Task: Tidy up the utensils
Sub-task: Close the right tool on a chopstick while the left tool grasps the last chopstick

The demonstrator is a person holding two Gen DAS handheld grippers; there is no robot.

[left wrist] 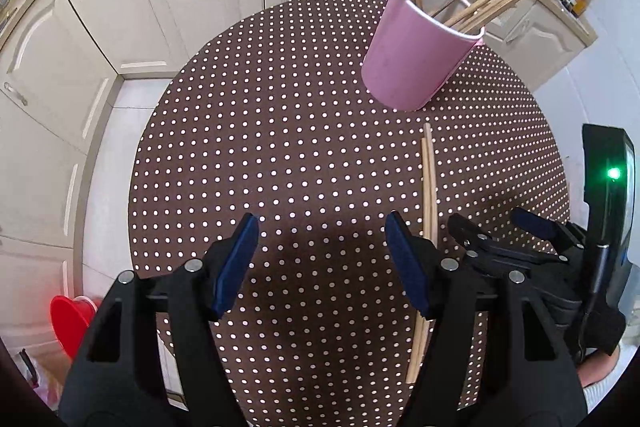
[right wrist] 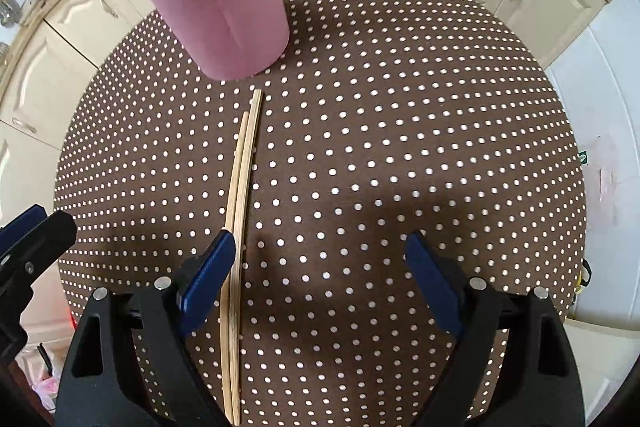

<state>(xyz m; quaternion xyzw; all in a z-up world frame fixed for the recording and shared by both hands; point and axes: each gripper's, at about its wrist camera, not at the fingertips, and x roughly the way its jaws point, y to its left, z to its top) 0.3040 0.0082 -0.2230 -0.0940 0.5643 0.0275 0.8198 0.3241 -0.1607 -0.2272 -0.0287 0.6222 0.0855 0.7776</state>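
Both grippers spread, empty. Right gripper (right wrist: 320, 259): shift left to straddle chopstick pair (right wrist: 240, 211), pinch mid-length, drop into pink holder (right wrist: 224, 15).

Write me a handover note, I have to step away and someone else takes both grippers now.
Left gripper: open, empty, over bare tablecloth.
Right gripper: open, empty, its left pad right beside the loose chopsticks.
Pink holder: upright on the table, already holding several chopsticks.
Done: most utensils are in the holder.
Left: pick up the two chopsticks lying side by side in front of the holder and drop them in.
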